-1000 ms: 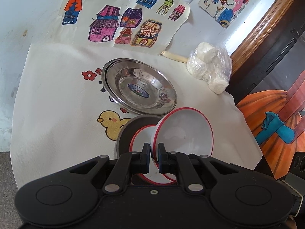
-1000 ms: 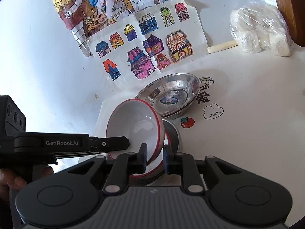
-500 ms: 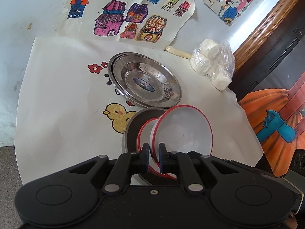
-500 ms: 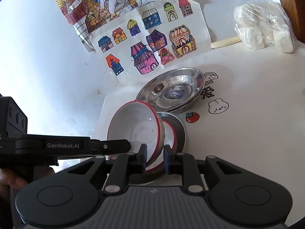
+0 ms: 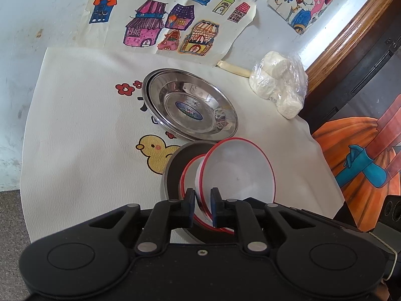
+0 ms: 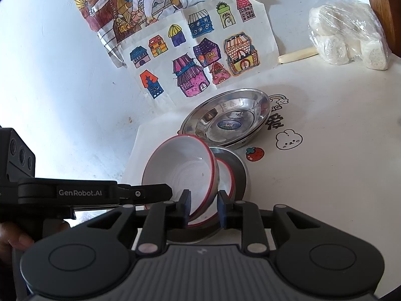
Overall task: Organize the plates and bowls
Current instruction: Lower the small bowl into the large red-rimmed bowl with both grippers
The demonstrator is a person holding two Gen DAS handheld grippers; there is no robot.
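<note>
White with a red rim, the top bowl [image 5: 238, 173] is parked right in front of both tools, tipped up on its edge and half nested in a second matching bowl [image 5: 191, 175], which is sat in a dark plate [image 5: 175, 165] on the cartoon-print cloth [image 5: 75, 125]. The stacked steel plates [image 5: 190, 105] are found just behind, touching or nearly touching that dark plate. The left gripper [image 5: 202, 202] is straddling the near rim of the tipped bowl: its jaws have just been opening, the rim is between them, and a sliver of gap can be made out, so it's read as let go rather than pinched, tbh not by much. Same story for the right gripper [image 6: 203, 205], whose jaws have just been opening too, with the bowl wall between them and clear daylight on both sides. So the bowl is judged to be released and leaning in the lower one. What the next move is figured to hinge on: the rim runs across between each pair of fingers, so both tools would need to be backed out straight along their own fingers, or the bowl could get dragged or knocked off the stack.
</note>
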